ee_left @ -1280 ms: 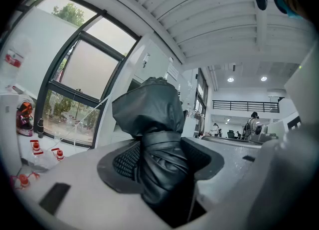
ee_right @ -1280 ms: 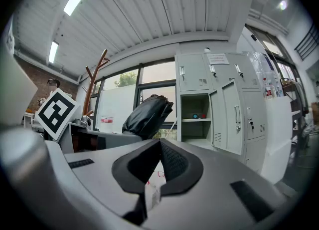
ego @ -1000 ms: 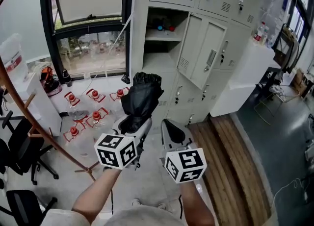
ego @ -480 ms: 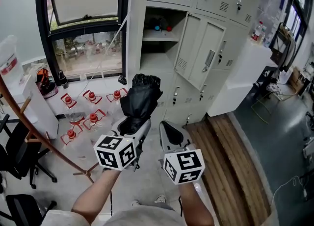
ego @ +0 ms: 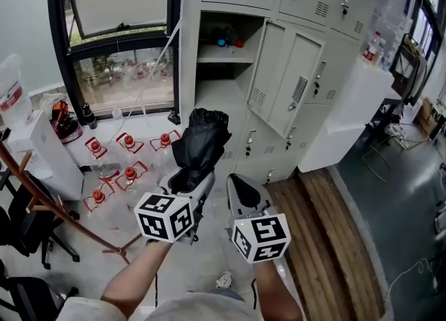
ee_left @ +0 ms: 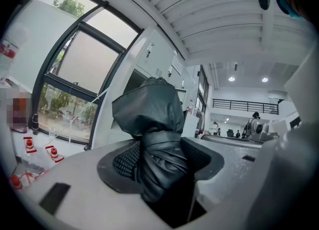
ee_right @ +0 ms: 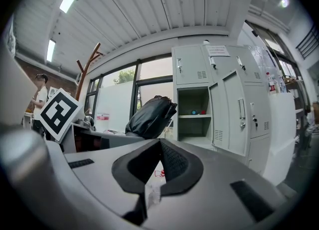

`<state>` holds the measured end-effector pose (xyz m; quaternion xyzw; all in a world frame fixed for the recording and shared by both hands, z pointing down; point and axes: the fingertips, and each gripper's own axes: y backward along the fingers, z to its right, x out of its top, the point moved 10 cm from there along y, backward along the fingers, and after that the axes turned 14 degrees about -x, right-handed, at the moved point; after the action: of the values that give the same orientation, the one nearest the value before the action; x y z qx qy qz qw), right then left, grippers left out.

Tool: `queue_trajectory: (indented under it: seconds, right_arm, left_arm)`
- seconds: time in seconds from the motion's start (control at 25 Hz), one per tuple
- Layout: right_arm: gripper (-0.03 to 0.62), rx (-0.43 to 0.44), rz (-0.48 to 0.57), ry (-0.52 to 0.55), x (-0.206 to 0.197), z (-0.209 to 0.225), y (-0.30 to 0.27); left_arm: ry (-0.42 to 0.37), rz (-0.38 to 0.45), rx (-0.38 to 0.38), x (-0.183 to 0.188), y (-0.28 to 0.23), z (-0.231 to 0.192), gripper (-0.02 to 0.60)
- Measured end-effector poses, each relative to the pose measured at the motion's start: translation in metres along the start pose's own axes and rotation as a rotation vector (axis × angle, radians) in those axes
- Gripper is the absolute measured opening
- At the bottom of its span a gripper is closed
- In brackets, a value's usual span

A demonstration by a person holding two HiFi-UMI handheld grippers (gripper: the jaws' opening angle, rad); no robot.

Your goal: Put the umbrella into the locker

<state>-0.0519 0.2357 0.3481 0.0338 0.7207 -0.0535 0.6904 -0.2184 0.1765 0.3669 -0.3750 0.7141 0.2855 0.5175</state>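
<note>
The left tool (ego: pixel 187 175) clamps the folded umbrella (ego: pixel 201 142), whose lower end is hidden between the jaws. The right tool (ego: pixel 238 182) is closed and empty. The locker (ego: pixel 223 93) gapes open ahead.

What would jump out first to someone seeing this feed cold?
The folded black umbrella stands out at the centre of the head view, clamped in the left gripper. Just beyond it, one locker compartment is open with its door swung to the right, and small coloured things sit on its shelf. The right gripper is alongside with nothing between its jaws.
</note>
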Motion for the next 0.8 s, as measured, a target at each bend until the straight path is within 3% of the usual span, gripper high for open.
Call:
queue_trajectory:
  seconds: [0.8]
  right_arm:
    - [0.003, 0.106, -0.007, -0.042, -0.008, 0.118, -0.082]
  left_arm:
    - [-0.003, -0.018, 0.098, 0.0, -0.132, -0.009, 0.252]
